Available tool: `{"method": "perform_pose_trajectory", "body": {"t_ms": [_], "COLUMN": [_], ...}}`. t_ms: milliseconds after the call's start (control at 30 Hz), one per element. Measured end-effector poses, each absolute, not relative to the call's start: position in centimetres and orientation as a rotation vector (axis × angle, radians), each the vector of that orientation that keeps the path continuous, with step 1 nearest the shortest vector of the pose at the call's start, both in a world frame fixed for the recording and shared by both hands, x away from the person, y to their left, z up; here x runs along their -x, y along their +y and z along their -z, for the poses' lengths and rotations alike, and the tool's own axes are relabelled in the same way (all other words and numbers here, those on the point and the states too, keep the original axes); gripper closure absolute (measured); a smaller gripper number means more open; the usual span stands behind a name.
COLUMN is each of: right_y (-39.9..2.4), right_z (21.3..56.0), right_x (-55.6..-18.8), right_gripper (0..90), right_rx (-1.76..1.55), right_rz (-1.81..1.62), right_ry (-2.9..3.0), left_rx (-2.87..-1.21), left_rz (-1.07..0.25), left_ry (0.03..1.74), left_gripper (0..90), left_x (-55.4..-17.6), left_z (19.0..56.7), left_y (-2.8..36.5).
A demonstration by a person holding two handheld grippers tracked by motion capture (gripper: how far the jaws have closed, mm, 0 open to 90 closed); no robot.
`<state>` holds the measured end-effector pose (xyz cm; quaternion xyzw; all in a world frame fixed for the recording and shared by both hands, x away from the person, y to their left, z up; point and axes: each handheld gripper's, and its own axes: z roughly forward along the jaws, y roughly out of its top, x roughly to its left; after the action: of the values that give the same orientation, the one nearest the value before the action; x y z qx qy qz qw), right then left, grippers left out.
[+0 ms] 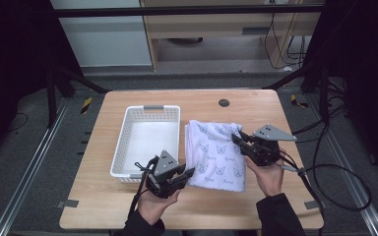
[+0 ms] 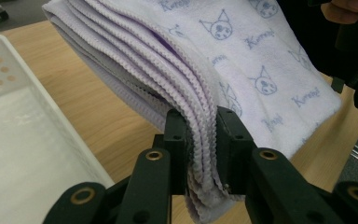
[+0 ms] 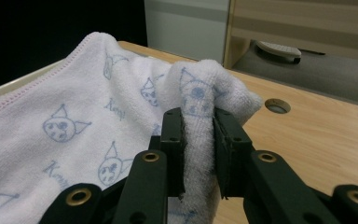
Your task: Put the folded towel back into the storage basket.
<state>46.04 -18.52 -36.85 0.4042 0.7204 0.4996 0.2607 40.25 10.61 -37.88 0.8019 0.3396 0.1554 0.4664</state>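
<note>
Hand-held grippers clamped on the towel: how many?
2. The left hand-held gripper pinches the folded towel at its near left corner, by the white basket. The right hand-held gripper pinches its far right corner.

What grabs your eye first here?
A folded white towel printed with little cat faces lies mid-table, pinched at two corners by black tongs, the left on its stacked edges, the right on a bunched corner. Beside it, to the left, sits a white basket.
</note>
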Motion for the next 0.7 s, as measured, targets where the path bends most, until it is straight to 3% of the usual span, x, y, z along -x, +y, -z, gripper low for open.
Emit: {"method": "perform_pose_trajectory", "body": {"t_ms": [700], "right_y": [-14.1], "right_z": [33.4], "right_x": [-47.2], "right_gripper": [75.5], "right_rx": [-1.001], "right_rz": [-1.36], "right_ry": [1.962], "left_rx": [-1.89], "left_rz": [-0.429], "left_ry": [0.876], "left_gripper": [75.1], "left_x": [-40.4], "left_z": [35.8], "left_y": [14.8]}}
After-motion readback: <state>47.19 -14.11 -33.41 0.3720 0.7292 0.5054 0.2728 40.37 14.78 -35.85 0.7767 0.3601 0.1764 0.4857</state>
